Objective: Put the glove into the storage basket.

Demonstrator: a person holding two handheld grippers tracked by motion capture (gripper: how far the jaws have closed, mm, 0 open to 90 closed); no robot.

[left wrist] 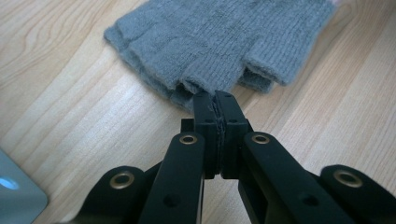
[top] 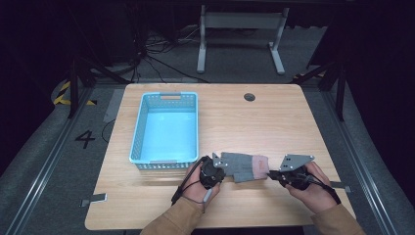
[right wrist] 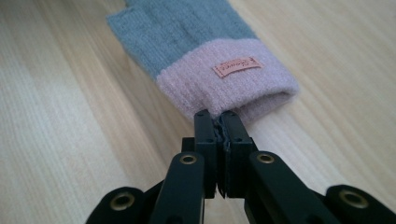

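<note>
Blue lattice basket (top: pixel 166 128) at centre-left of high view, on wood-grain counter (top: pixel 274 122). Lower centre: grey knit fingerless glove (top: pixel 243 167), pink ribbed cuff. Left gripper (left wrist: pixel 215 97) fingers pinched on finger-end knit; right gripper (right wrist: pixel 215 116) fingers pinched on cuff edge. Best lift both ends level, keep soft knit taut.

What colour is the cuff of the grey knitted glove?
Pale pink, with a small salmon label sewn on; the cuff of the grey knitted fingerless glove shows best in the right gripper view.
</note>
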